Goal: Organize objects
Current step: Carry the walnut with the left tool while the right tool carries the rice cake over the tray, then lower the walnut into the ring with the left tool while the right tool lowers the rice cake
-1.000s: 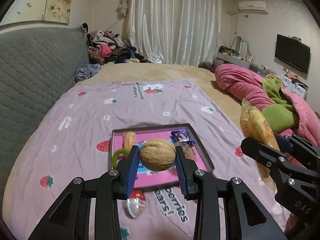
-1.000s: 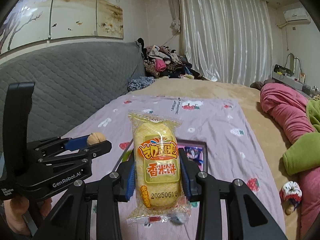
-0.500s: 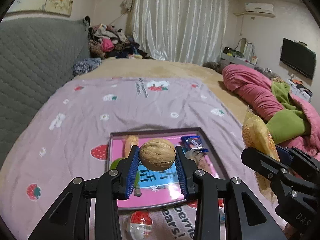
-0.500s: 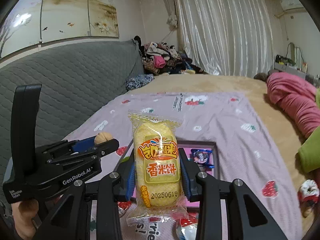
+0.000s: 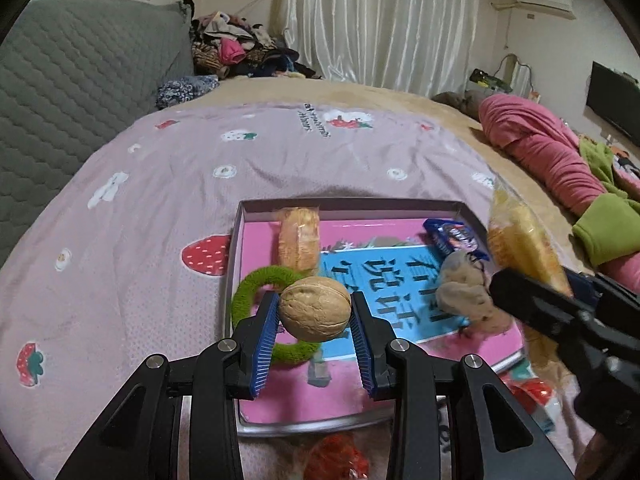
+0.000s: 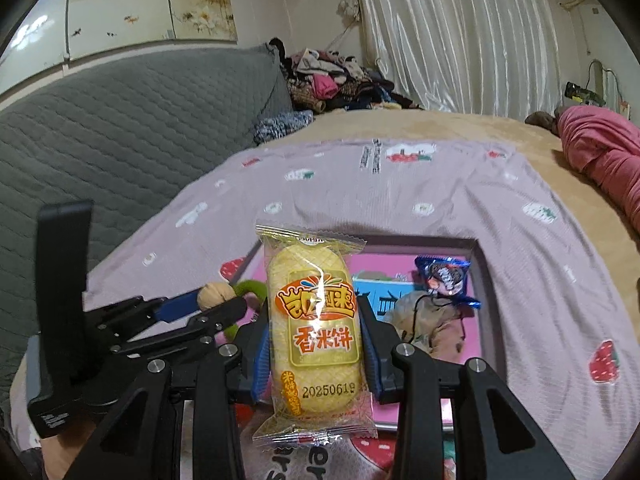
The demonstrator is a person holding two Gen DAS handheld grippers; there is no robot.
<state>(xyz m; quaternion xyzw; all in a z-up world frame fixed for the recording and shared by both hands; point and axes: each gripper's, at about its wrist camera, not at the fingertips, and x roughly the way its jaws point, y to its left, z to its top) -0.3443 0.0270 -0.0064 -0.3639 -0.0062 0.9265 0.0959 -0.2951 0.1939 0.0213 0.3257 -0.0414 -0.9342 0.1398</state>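
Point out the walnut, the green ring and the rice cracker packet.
walnut point(image 5: 315, 308), left wrist view, shell front.
green ring point(image 5: 256, 280), left wrist view, upper arc.
rice cracker packet point(image 6: 316, 320), right wrist view, printed label.
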